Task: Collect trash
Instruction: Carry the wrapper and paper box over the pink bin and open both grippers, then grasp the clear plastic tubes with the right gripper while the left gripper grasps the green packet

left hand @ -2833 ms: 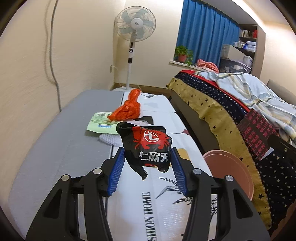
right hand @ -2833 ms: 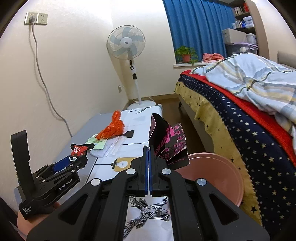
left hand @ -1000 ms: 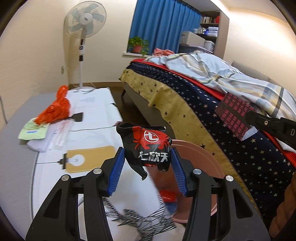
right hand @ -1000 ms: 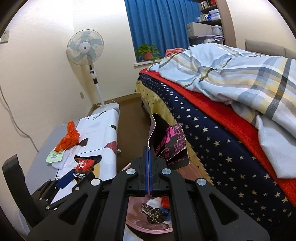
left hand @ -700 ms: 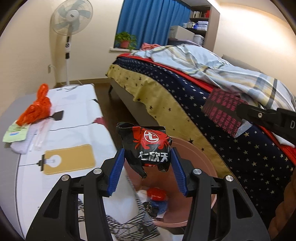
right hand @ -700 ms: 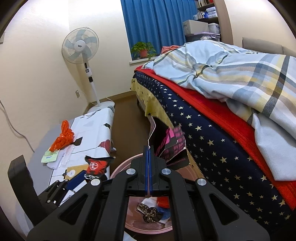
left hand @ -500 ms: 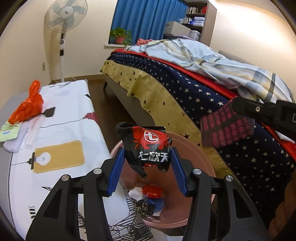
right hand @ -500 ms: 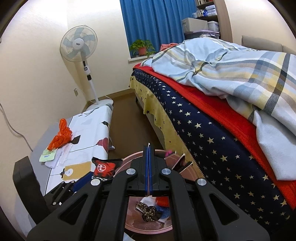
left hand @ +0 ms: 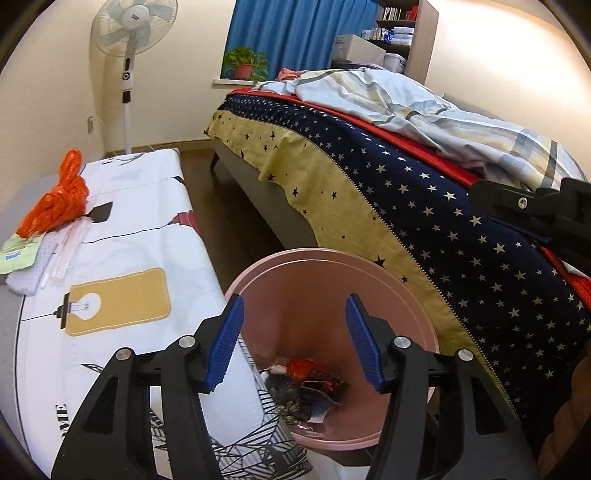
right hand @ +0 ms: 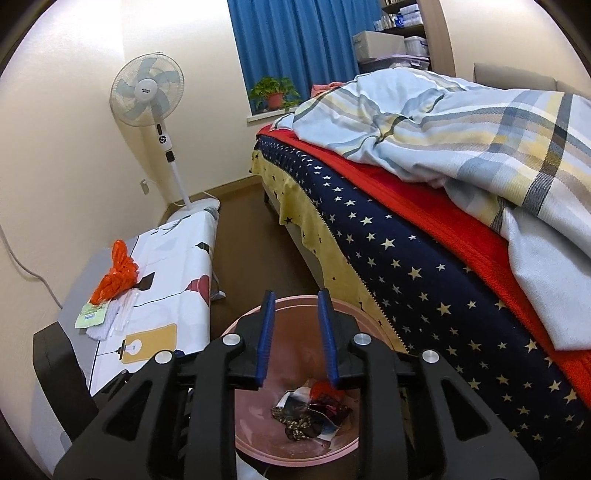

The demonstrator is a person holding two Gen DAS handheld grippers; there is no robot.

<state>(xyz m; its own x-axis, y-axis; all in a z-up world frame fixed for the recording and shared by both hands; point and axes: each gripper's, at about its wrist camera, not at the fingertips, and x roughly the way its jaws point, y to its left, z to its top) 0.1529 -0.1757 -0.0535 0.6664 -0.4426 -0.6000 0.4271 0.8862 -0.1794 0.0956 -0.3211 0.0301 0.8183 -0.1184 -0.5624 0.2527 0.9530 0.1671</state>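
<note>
Left tool apart over the pink bin, nothing between its blue pads, right tool just opened a little, empty too, wrappers down in the bin, orange bag on the white surface, bed beside.

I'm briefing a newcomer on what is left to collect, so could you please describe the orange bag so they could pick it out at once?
Find the low bench with the white printed cover, beside the bed. At its far end, near the fan, lies a small pile. The orange bag is the crumpled, knotted plastic on top of it, far brighter than the pale green packet and clear wrappers beside it.
</note>
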